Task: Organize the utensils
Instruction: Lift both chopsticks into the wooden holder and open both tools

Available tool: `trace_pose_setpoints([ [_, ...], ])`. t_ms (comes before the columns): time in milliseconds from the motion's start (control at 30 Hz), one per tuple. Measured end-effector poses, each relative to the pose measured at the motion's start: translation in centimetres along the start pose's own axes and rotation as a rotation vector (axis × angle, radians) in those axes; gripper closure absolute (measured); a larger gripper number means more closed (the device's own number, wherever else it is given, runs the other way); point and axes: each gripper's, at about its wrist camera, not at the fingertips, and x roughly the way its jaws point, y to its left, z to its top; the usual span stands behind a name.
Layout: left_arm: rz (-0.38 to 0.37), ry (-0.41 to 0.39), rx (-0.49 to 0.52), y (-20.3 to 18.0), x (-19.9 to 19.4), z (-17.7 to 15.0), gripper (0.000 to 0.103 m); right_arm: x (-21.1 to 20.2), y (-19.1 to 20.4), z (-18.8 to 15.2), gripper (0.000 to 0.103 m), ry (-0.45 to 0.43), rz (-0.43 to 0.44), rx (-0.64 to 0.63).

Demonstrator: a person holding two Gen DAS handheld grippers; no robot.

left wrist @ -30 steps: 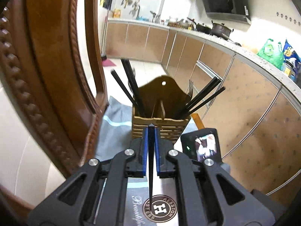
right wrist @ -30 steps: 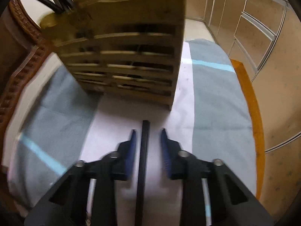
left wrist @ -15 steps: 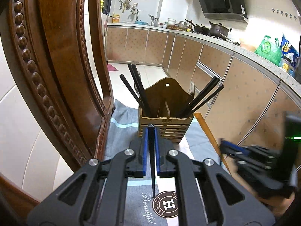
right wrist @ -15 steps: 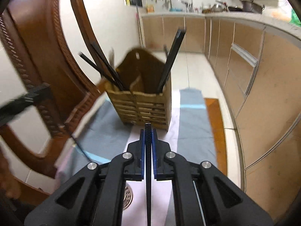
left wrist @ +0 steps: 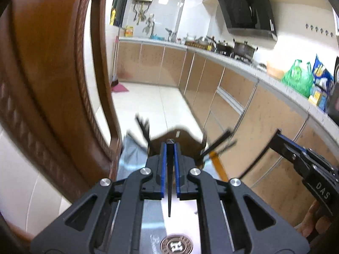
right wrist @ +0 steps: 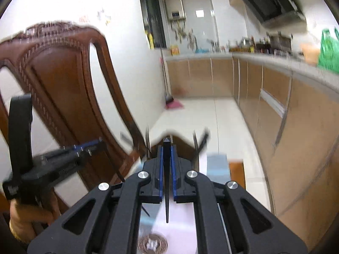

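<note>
My left gripper (left wrist: 169,148) is shut on a black chopstick (left wrist: 169,180) that points back toward the camera. My right gripper (right wrist: 166,147) is shut on another black chopstick (right wrist: 167,182). Both are raised above the table. The wooden utensil holder (left wrist: 186,137) stands just behind the left fingertips, mostly hidden, with black chopsticks (left wrist: 218,142) sticking out on both sides. It also shows in the right wrist view (right wrist: 182,141), blurred. The right gripper appears at the right of the left view (left wrist: 305,158); the left one at the left of the right view (right wrist: 63,160).
A carved wooden chair back (left wrist: 53,84) rises close on the left. A blue and white cloth with a round logo (left wrist: 175,243) covers the table. Kitchen cabinets (left wrist: 254,114) and a worktop run along the right. The table's orange edge (left wrist: 216,163) lies right of the holder.
Both grippers have lifted and tilted up with their chopsticks. The holder now sits lower and farther in both views. The right gripper closed on its chopstick a second ago.
</note>
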Motion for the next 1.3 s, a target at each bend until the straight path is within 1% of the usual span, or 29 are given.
trace_pose_setpoints([
  [33, 0.001, -0.019, -0.001, -0.4, -0.1, 1.7, 0.096, 0.3, 0.2, 1.5, 0.096, -0.02, 0.004, 0.0],
  [133, 0.005, -0.047, -0.001, -0.9, 0.2, 5.0, 0.096, 1.2, 0.5, 5.2, 0.096, -0.073, 0.004, 0.006],
  [233, 0.005, -0.079, -0.01, -1.2, 0.7, 8.1, 0.096, 2.6, 0.3, 7.7, 0.096, -0.111, -0.02, 0.011],
  [300, 0.007, -0.094, -0.017, -1.2, 1.6, 9.6, 0.096, 3.8, -0.2, 8.7, 0.096, -0.114, -0.035, 0.023],
  [433, 0.016, -0.092, -0.032, -0.8, 3.7, 10.9, 0.096, 6.2, -1.6, 9.4, 0.096, -0.123, -0.07, 0.047],
  [567, 0.024, -0.063, -0.05, -0.1, 6.4, 9.7, 0.096, 8.7, -3.2, 8.4, 0.096, -0.109, -0.085, 0.079],
  [633, 0.031, -0.029, -0.058, 0.4, 8.2, 8.2, 0.096, 9.8, -3.3, 7.3, 0.096, -0.1, -0.094, 0.081],
  [667, 0.034, -0.008, -0.06, 0.8, 9.1, 7.5, 0.096, 10.5, -3.6, 6.6, 0.096, -0.081, -0.091, 0.091],
  [700, 0.038, 0.012, -0.061, 1.0, 10.0, 6.3, 0.091, 11.0, -3.7, 6.0, 0.096, -0.068, -0.084, 0.098],
  [733, 0.044, 0.026, -0.061, 1.1, 10.5, 5.6, 0.067, 11.5, -4.0, 5.0, 0.096, -0.053, -0.071, 0.098],
  [767, 0.051, 0.039, -0.061, 1.2, 10.7, 4.7, 0.047, 11.7, -3.9, 4.4, 0.096, -0.046, -0.067, 0.093],
  [800, 0.053, 0.04, -0.062, 1.3, 10.4, 3.7, 0.018, 11.8, -4.0, 3.4, 0.092, -0.032, -0.052, 0.085],
  [833, 0.051, 0.014, -0.057, 1.4, 9.3, 2.4, 0.014, 11.5, -4.0, 2.4, 0.086, -0.015, -0.035, 0.072],
  [867, 0.055, -0.013, -0.04, 1.3, 7.8, 1.0, 0.013, 10.8, -4.0, 1.7, 0.064, -0.012, -0.033, 0.062],
  [900, 0.061, -0.019, -0.022, 1.1, 6.8, -0.1, 0.008, 9.1, -4.0, 0.4, 0.034, -0.038, -0.042, 0.055],
  [933, 0.059, -0.021, 0.001, 0.9, 5.2, -1.8, 0.004, 7.2, -4.2, -0.8, 0.022, -0.083, -0.051, 0.056],
  [967, 0.055, -0.024, 0.016, 0.7, 3.7, -3.4, 0.004, 5.2, -4.3, -2.0, 0.007, -0.132, -0.064, 0.06],
  [1000, 0.055, -0.027, 0.028, 0.6, 1.9, -5.7, 0.004, 2.8, -4.4, -3.8, 0.003, -0.182, -0.073, 0.059],
  [1033, 0.06, -0.023, 0.033, 0.5, 1.0, -7.2, 0.004, 1.0, -4.4, -5.4, 0.003, -0.196, -0.074, 0.048],
  [1100, 0.093, 0.005, 0.046, 0.3, -1.1, -10.8, 0.004, -1.4, -4.3, -8.1, 0.003, -0.163, -0.085, 0.022],
  [1167, 0.14, 0.028, 0.049, 0.1, -2.4, -13.5, 0.004, -3.8, -4.2, -11.4, 0.003, -0.112, -0.109, 0.002],
  [1200, 0.159, 0.032, 0.046, 0.1, -2.9, -14.6, 0.004, -4.4, -4.0, -12.4, 0.003, -0.097, -0.109, -0.007],
  [1267, 0.166, 0.043, 0.016, 0.4, -3.9, -17.1, 0.004, -6.1, -3.2, -15.2, 0.003, -0.076, -0.135, -0.045],
  [1300, 0.171, 0.065, -0.002, 0.4, -4.0, -18.2, 0.004, -6.4, -2.9, -16.2, 0.003, -0.071, -0.141, -0.062],
])
